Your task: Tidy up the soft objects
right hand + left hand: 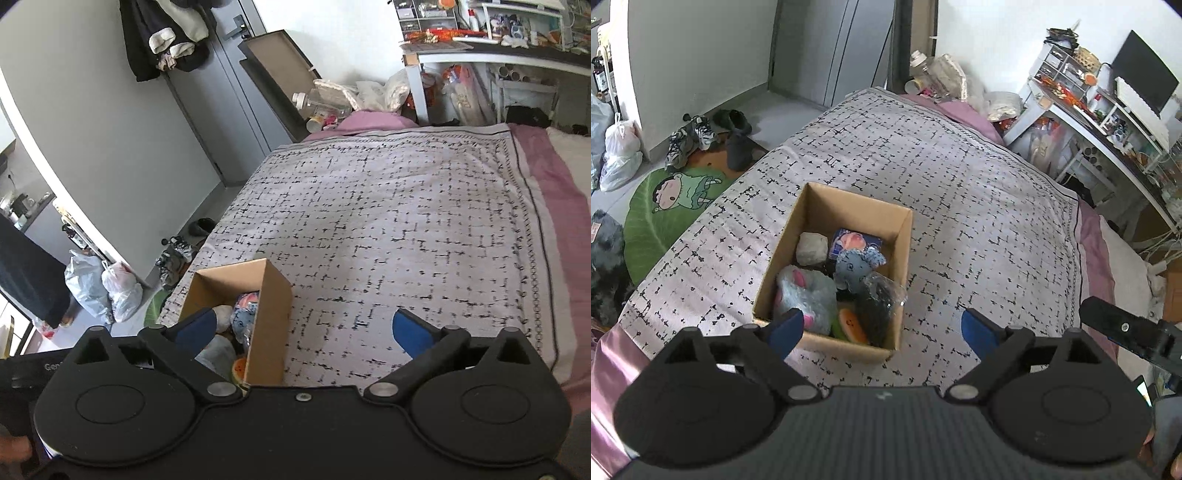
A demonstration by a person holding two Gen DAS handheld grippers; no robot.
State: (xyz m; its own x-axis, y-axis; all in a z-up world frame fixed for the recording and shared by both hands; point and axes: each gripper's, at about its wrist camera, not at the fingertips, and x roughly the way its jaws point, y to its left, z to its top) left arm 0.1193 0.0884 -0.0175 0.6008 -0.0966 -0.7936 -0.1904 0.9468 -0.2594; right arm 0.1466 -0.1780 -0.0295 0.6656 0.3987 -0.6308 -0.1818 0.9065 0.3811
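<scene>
A cardboard box [905, 236] stands on the patterned bed cover [979, 206]. It holds several soft toys: a grey elephant plush [851, 271], a grey lump [812, 249], a bagged pink and grey plush [805, 295], a watermelon slice toy [851, 326] and a dark bagged item [877, 306]. My left gripper [882, 330] is open and empty, just above the box's near edge. My right gripper [301, 332] is open and empty, with the box [269, 317] between its fingers at lower left. The right gripper's body shows in the left wrist view [1126, 332].
Shoes [698, 136] and a green cartoon rug [672, 206] lie on the floor left of the bed. Plastic bags [107, 291] stand by the wall. A cluttered white desk [1108, 122] with a monitor stands at the right. Pink bedding [554, 206] edges the cover.
</scene>
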